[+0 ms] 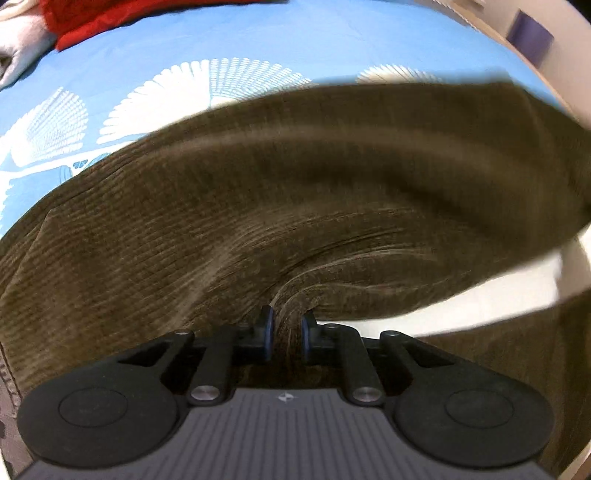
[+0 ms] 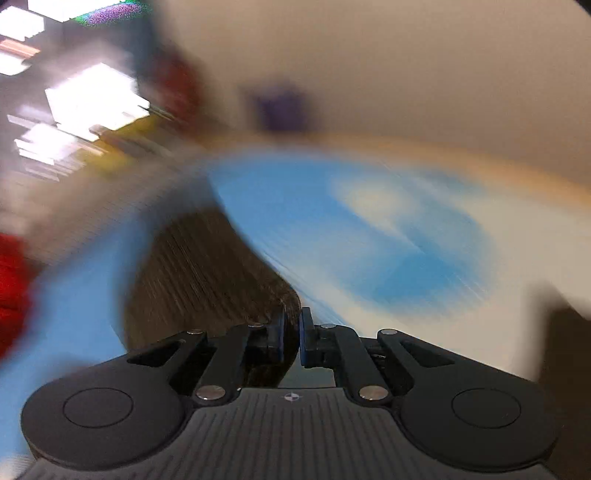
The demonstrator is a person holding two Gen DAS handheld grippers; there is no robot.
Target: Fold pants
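Brown corduroy pants spread across a blue bedsheet with white fan patterns. My left gripper is shut on a bunched fold of the pants, and the cloth fans out ahead of it. In the right wrist view, which is heavily blurred, my right gripper is shut on an edge of the pants, and the cloth trails off to the left over the blue sheet.
A red garment and a white cloth lie at the far left of the bed. The bed's far edge and a beige wall with a purple object are at the upper right. Blurred bright shelves show at left.
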